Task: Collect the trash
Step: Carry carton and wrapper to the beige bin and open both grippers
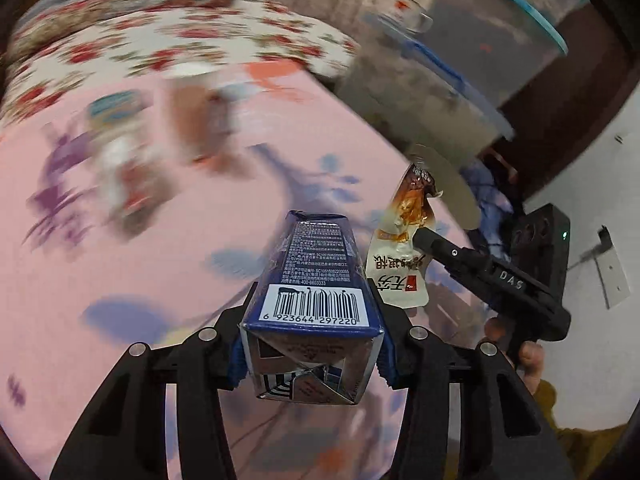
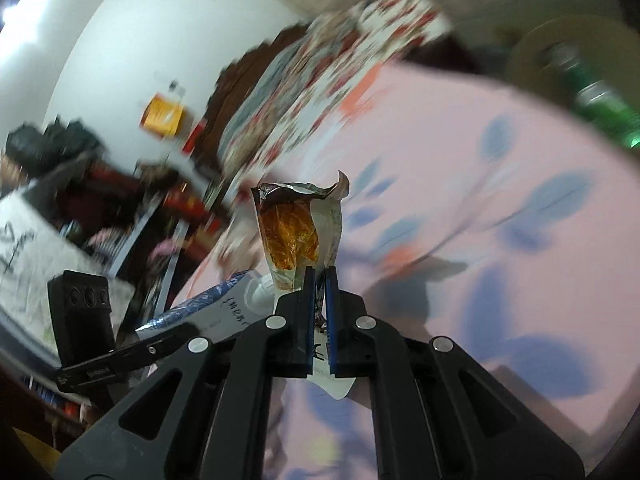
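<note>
Left tongs (image 1: 310,332) clamp boxy blue carton (image 1: 312,280); right tongs (image 2: 319,320) pinch crinkled foil wrapper (image 2: 298,232).

Close wrist views, shared pink bedsheet (image 1: 120,240)

Pink leaf-print bedsheet (image 1: 160,240), white wall (image 2: 120,40)

The left gripper (image 1: 312,320) clamps a blue drink carton (image 1: 310,304) between its two pads, barcode side up, the carton reaching forward past the fingertips. Just right of the carton, the right gripper (image 1: 420,236) pinches a torn snack wrapper (image 1: 400,240). Beneath both lies a pink leaf-printed bedsheet (image 1: 160,260); far ahead, blurred, a floral quilt (image 1: 160,40).
</note>
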Available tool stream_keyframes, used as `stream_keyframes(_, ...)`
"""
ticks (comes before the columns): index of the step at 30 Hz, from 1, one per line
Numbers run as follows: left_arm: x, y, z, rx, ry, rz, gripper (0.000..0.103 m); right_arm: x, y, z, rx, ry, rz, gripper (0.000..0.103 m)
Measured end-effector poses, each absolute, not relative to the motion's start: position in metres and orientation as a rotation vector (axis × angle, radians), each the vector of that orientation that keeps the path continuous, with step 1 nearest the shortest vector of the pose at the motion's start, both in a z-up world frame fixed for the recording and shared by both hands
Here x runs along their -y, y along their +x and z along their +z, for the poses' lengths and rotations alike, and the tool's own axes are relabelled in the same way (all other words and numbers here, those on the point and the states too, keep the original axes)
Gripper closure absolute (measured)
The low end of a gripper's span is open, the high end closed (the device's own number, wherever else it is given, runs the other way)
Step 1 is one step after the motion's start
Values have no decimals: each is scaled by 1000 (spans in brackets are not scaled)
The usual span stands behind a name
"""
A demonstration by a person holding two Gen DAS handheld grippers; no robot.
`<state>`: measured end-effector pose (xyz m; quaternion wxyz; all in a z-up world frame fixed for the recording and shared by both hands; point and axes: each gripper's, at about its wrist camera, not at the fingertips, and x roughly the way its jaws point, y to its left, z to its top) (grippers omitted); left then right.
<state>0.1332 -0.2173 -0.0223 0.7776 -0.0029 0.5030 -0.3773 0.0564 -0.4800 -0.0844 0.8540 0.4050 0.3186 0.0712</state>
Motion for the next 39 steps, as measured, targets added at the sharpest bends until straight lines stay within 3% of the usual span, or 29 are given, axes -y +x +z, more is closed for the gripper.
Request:
stream_keyframes(12,454,161,-4,-1070,134,-1086,54,662,23,-75,-517,846,-309,93)
stream_keyframes(13,476,162,-7,-1066,160,-1079,39,674,28,-80,-535,839,-343,91)
stream_keyframes(14,488,164,-10,-1062,176,-1055,30,681,34,-85,-565,835,-360,90)
stream_keyframes(15,500,164,-12,-1053,187,-1023,28,687,38,-90,-591,838,-367,87)
stream_keyframes(16,509,163,-16,-1056,197,-1022,29,690,38,-96,-607,855,-370,76)
stream_keyframes(17,512,162,-17,-1064,201,-1026,29,691,37,-98,-603,868,-371,56)
stream_keyframes(18,513,161,-19,-1066,199,-1029,29,689,33,-100,-584,874,-376,43)
stream_keyframes(19,508,159,-20,-1065,195,-1035,28,687,27,-98,-557,872,-391,37)
stream_keyframes(26,442,140,-27,-1021,254,-1002,29,644,-7,-81,-418,861,-411,37)
stream_keyframes(39,308,105,-50,-937,293,-780,29,516,-6,-85,-547,787,-427,37)
